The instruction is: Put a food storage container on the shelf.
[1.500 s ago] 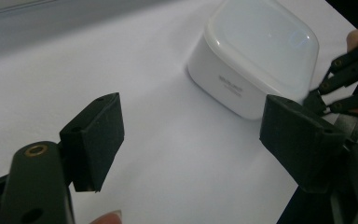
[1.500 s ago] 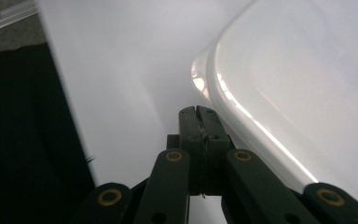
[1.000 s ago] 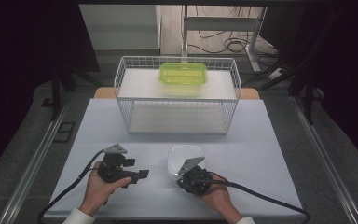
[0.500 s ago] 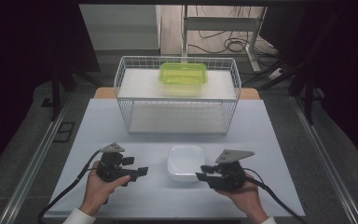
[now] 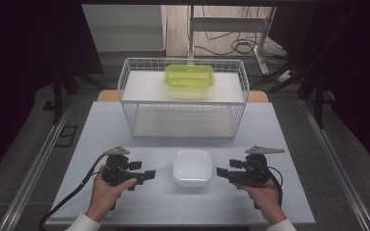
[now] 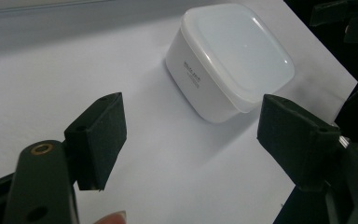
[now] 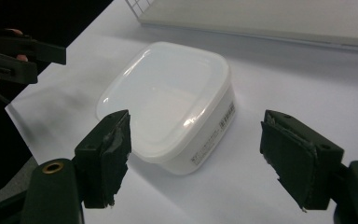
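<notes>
A person's two hands, entering from the near edge of a white table (image 5: 125, 120), each hold a black two-jaw gripper aimed inward at a lidded white container (image 5: 191, 167) that sits on the tabletop between them. The left gripper (image 5: 150, 175) rests just to the container's left, apart from it, its jaws spread wide with nothing between them; in the left gripper view (image 6: 191, 133) the container (image 6: 230, 58) lies ahead of the parted pads, clear of both. The right gripper (image 5: 220, 172) hangs just to the container's right, also apart from it; its jaws have just been opening and now stand wide and empty. In the right gripper view (image 7: 196, 158) the container (image 7: 168, 98) sits ahead of the open pads, untouched, its lid on and a small printed label on its side wall.

Beyond the container, farther up the table, stands a white wire basket (image 5: 183, 120). On the basket's upper shelf, toward its back, rests a translucent green container (image 5: 189, 79) with its lid on. Behind the basket, past the table's far edge, cables (image 5: 231, 45) lie on the floor.
</notes>
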`<action>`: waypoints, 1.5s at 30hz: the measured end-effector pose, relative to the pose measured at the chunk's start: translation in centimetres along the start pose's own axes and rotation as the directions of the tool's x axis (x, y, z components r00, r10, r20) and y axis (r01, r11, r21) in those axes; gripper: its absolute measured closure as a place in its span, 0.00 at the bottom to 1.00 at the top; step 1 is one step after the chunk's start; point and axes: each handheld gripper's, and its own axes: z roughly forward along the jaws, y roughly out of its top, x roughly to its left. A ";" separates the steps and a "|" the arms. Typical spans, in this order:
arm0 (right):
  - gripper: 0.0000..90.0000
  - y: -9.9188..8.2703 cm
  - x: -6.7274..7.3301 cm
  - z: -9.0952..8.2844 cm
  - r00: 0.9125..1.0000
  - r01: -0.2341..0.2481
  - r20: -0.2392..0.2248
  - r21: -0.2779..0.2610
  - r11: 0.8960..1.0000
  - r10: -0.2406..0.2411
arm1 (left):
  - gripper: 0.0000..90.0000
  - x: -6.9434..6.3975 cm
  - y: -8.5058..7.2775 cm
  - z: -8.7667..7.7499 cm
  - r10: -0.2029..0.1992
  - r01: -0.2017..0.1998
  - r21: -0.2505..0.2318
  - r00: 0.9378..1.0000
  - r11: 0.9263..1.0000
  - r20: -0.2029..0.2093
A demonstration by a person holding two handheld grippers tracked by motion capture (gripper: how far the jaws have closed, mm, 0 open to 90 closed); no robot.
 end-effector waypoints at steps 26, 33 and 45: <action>0.44 1.1 -1.2 3.3 0.992 -0.104 -0.066 0.074 0.992 0.109 | 0.39 1.0 1.7 4.5 -0.226 0.221 0.044 0.959 0.974 0.170; 0.47 1.5 -1.9 4.9 0.980 -0.168 -0.090 0.095 0.981 0.177 | 0.46 1.9 2.5 6.3 -0.287 0.277 0.078 0.935 0.958 0.206; 0.52 1.2 -2.4 5.2 0.971 -0.203 -0.107 0.112 0.973 0.214 | 0.59 2.6 2.2 7.7 -0.338 0.319 0.114 0.902 0.941 0.268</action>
